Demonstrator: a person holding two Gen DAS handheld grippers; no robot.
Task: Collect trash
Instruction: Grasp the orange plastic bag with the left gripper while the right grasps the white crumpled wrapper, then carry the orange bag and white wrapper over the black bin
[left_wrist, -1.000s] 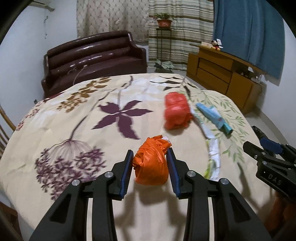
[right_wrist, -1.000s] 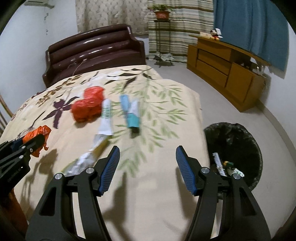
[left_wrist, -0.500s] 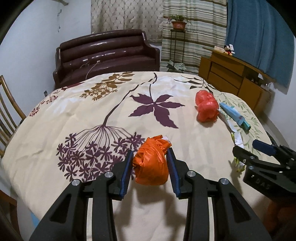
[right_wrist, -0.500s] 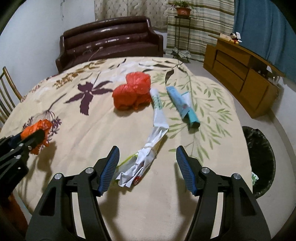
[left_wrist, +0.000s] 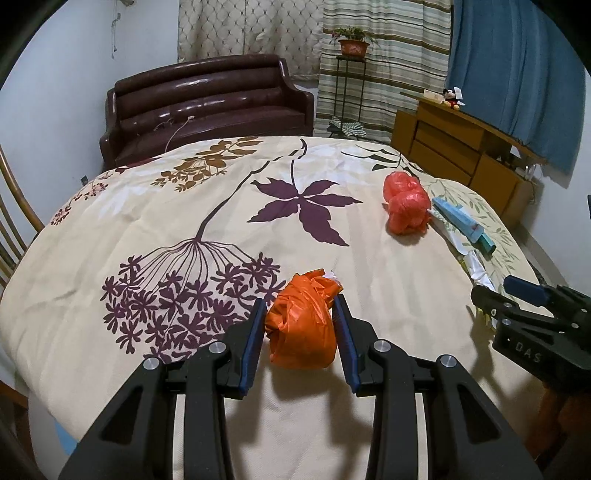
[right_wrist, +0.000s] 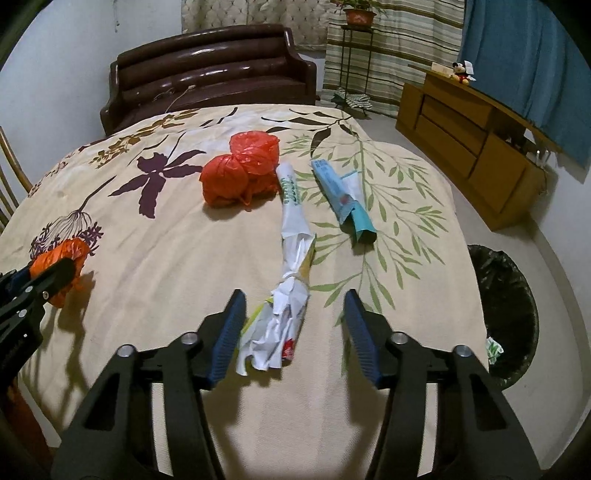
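Gripping an orange bag (left_wrist: 301, 330), left tool (left_wrist: 300, 332); right tool (right_wrist: 293, 332) spread beside bin (right_wrist: 515, 295).

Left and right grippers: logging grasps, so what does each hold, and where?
Left gripper pinches the orange bag across its bunched middle. Right gripper is open, holding nothing.

A cream floral-print cloth-covered table (right_wrist: 177, 258) is filling most of the right-wrist frame. A crumpled red plastic bag bundle (right_wrist: 240, 168) is lying at upper centre, a long twisted white-and-green wrapper (right_wrist: 293, 240) is stretching down the middle, and a rolled blue paper packet (right_wrist: 341, 195) is lying just right of it.
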